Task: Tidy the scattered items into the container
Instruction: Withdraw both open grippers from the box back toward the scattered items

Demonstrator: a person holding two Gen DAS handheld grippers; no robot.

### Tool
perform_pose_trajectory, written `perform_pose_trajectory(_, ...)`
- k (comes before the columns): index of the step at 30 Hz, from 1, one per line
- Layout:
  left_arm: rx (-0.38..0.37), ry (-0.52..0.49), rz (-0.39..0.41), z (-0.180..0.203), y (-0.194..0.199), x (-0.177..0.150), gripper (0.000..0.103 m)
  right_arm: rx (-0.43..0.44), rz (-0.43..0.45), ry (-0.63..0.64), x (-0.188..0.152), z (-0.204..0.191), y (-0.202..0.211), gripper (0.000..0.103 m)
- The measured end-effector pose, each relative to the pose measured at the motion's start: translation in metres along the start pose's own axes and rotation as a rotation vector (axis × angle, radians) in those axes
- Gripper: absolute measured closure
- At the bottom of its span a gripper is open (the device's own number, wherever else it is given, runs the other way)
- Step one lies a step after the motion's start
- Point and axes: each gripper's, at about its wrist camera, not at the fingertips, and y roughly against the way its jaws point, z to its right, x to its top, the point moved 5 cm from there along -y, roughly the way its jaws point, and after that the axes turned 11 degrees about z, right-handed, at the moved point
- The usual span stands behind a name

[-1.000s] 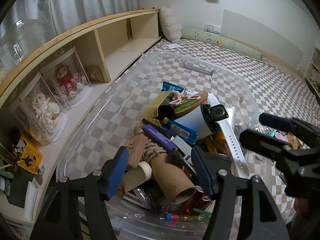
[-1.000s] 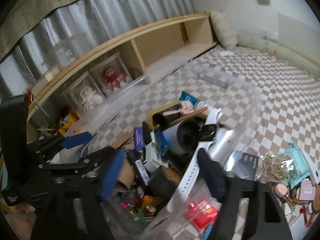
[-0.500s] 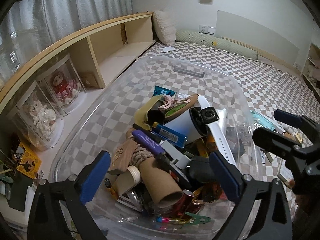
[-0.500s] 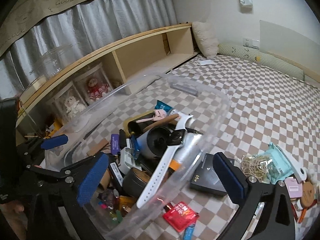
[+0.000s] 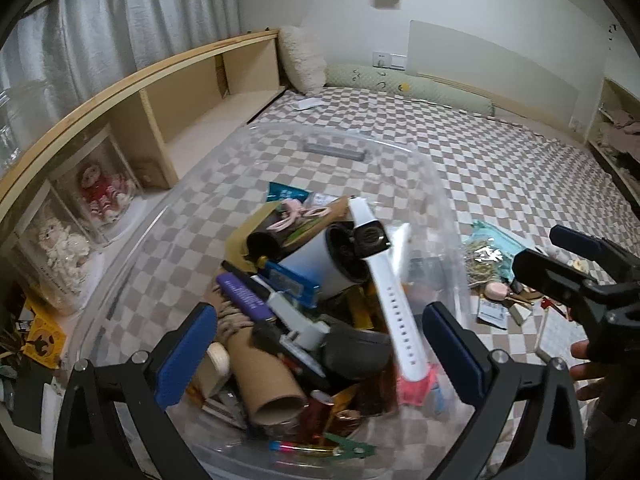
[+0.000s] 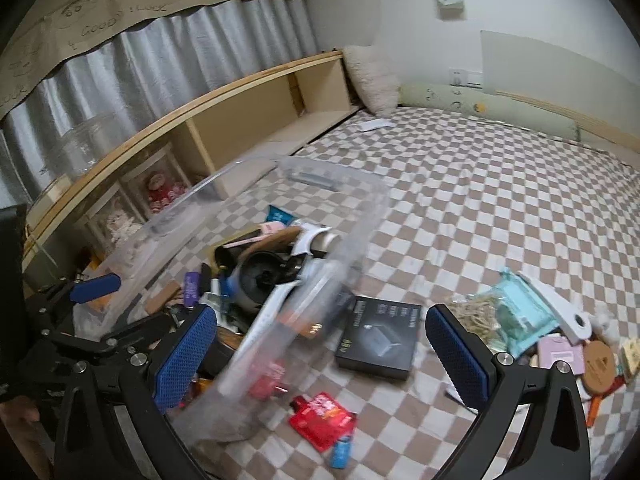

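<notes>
Gaping wide, both jaws empty, above container [image 5: 436,184]

We see a dim, evenly lit room under a cool grey cast; the curtain [image 6: 168,68] glows faintly, as if backlit. Shadows stay soft. Straight lines bow toward a black rim at every corner of both fisheye views. In the right wrist view, the clear container [image 6: 280,320] smears with motion blur below the curtain; in the left wrist view its wall [image 5: 432,216] carries pale glare.
</notes>
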Motion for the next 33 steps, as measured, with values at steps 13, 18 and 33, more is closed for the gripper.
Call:
perform_pose_trajectory(13, -0.075, -0.078, 0.021, 0.061, 0.0, 0.013, 0.0, -0.128, 0.032, -0.061, 0.001, 0.063, 0.028, 0.0)
perform_pose_trajectory(18, -0.102, -0.108, 0.029, 0.086, 0.0, 0.018, 0.0, -0.191, 0.019, -0.069, -0.005, 0.091, 0.037, 0.0)
perform_pose_trajectory(33, -0.168, -0.268, 0.088, 0.171, 0.0, 0.031, 0.0, -0.341, -0.015, -0.171, -0.031, 0.177, 0.072, 0.0)
